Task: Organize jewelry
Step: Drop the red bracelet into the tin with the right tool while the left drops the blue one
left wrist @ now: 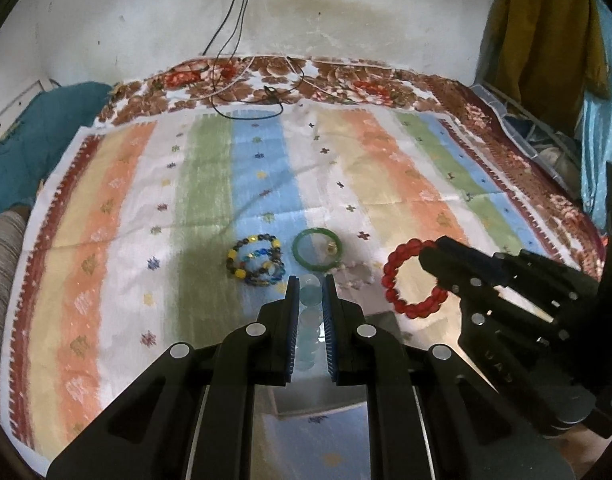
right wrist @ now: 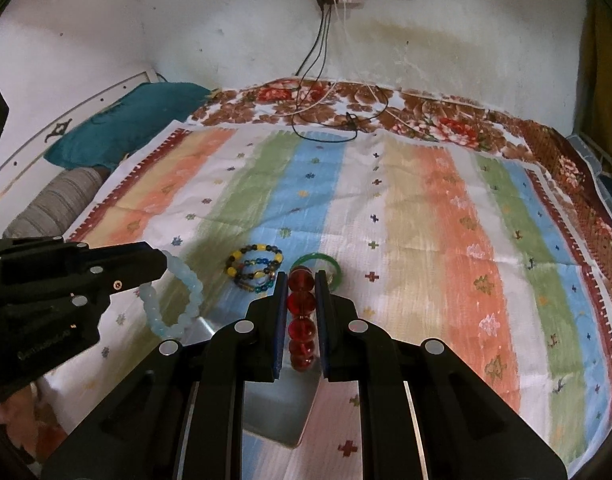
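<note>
Between the fingers of my left gripper [left wrist: 310,280] sits a pale blue bead bracelet [left wrist: 309,300], and the gripper is shut on it. My right gripper [left wrist: 435,246] comes in from the right, shut on a red bead bracelet [left wrist: 387,276] that hangs as a loop. In the right wrist view the right gripper [right wrist: 302,276] pinches the red beads [right wrist: 302,304], while the left gripper [right wrist: 164,266] at the left holds the pale bracelet [right wrist: 194,292]. Multicoloured bead bracelets [left wrist: 232,256] [right wrist: 236,258] and a green bangle [left wrist: 316,232] [right wrist: 319,257] lie on the striped cloth just beyond both grippers.
A grey shiny tray [left wrist: 317,400] [right wrist: 274,404] lies on the cloth under the grippers. Pale small beads [left wrist: 355,274] lie beside the bangle. The striped cloth [left wrist: 146,220] covers a bed. Cables [left wrist: 250,92] trail from a wall socket at the far edge. A teal pillow [left wrist: 34,140] lies left.
</note>
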`<state>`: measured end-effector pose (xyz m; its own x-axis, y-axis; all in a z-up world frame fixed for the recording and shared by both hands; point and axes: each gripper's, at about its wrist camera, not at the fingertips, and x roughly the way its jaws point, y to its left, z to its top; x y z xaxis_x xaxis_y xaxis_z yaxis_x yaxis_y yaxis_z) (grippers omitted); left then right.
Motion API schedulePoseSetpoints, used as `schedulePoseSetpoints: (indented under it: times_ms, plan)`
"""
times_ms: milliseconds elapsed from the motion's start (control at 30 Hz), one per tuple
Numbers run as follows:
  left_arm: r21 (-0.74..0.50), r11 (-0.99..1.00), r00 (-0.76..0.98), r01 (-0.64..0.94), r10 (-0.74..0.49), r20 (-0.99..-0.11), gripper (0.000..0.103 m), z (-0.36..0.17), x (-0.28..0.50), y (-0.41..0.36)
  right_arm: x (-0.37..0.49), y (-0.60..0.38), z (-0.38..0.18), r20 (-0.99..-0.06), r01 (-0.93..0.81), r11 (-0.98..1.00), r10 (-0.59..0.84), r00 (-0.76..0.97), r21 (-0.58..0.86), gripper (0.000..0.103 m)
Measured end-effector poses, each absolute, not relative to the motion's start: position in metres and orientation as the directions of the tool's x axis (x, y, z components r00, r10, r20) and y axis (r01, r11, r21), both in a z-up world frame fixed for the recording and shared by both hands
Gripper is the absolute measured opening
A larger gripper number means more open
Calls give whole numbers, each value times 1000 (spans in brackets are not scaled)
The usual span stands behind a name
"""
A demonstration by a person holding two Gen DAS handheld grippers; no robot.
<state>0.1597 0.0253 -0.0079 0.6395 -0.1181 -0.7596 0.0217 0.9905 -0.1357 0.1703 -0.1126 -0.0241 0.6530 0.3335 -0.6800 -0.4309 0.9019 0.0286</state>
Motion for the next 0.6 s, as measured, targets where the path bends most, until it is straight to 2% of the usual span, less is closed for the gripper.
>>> schedulePoseSetpoints:
  times_ms: [533,567,600]
  plan:
    - [-114,993,625,17,-99,-774,13,-15,140,18,145,-118,-35,-725,-463,883,371,581,80,15]
    - [-108,994,622,5,-88,-778,15,-16,141,20,145,-118,-34,-726,-460,884,369,580,82,17]
    - [-109,994,618,-6,-82,-782,18,-17,142,23,145,-119,-33,-725,-456,886,365,584,80,26]
